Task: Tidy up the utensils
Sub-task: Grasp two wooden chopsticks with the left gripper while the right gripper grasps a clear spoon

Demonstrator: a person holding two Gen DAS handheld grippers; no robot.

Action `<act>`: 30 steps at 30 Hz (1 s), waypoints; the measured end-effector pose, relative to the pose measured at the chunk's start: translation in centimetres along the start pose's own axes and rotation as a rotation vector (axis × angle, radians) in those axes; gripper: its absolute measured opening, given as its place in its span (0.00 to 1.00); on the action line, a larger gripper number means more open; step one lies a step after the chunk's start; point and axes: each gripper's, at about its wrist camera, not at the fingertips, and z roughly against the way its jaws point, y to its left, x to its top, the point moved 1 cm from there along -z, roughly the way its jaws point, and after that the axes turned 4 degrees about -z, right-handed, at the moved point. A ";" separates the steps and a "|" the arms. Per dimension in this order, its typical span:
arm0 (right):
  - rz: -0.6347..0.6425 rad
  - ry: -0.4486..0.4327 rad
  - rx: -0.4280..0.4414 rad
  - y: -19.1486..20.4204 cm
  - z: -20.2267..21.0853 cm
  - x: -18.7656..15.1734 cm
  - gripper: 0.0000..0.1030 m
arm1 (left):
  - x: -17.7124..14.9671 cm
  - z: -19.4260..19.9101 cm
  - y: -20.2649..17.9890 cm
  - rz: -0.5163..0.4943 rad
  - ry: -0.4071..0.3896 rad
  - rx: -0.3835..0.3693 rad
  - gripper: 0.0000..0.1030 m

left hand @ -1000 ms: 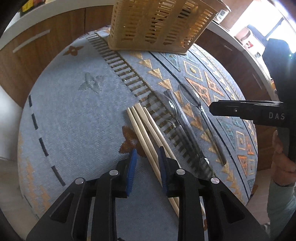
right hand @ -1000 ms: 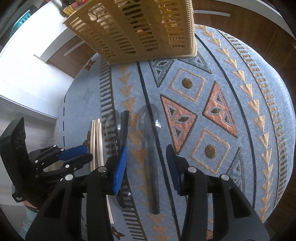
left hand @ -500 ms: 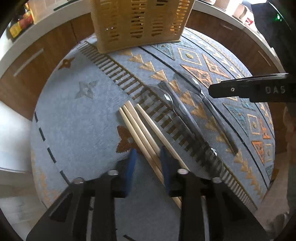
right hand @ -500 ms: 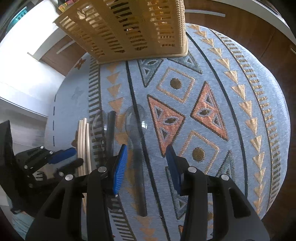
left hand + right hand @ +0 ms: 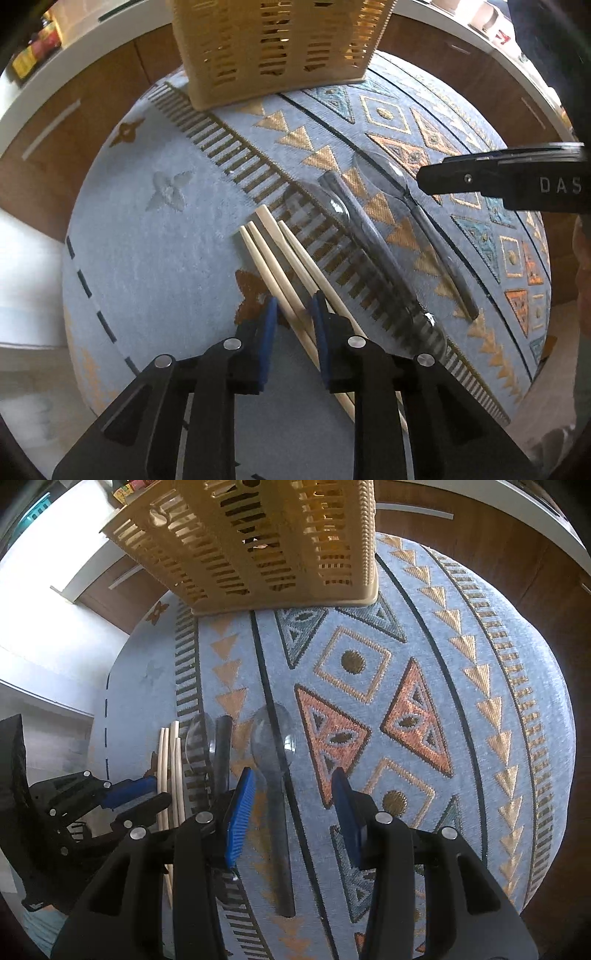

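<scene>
left gripper [image 5: 293,314] clamped round a couple of wooden chopsticks [image 5: 273,254] on the patterned tablecloth [image 5: 147,258], right gripper [image 5: 291,797] jaws apart over a clear plastic spoon [image 5: 275,760], slotted utensil basket [image 5: 258,542] at the back

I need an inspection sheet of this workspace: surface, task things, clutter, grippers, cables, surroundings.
Surface: round table under a blue patterned cloth.
Job's things: four wooden chopsticks; two clear plastic spoons with dark handles, one also seen by the left camera; beige slotted plastic basket at the far edge.
Clutter: nothing seen.
Grippers: left gripper shut on some chopsticks; right gripper open above a spoon handle.
Cables: nothing seen.
Surroundings: brown wooden cabinets, white countertop.
</scene>
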 end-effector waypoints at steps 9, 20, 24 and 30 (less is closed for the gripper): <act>0.006 0.015 -0.011 -0.2 -0.4 0.1 0.39 | -0.2 -0.1 0.6 -0.030 0.007 0.017 0.17; 0.039 0.079 -0.025 1.2 -2.4 0.7 0.39 | 1.1 -0.7 0.6 -0.072 0.036 0.034 0.22; 0.067 0.074 -0.059 2.6 -3.1 0.8 0.39 | 1.1 -0.7 0.2 -0.098 0.042 0.056 0.18; 0.153 0.010 -0.228 5.6 -3.9 0.2 0.22 | 0.9 -0.6 -0.2 -0.100 0.019 0.089 0.16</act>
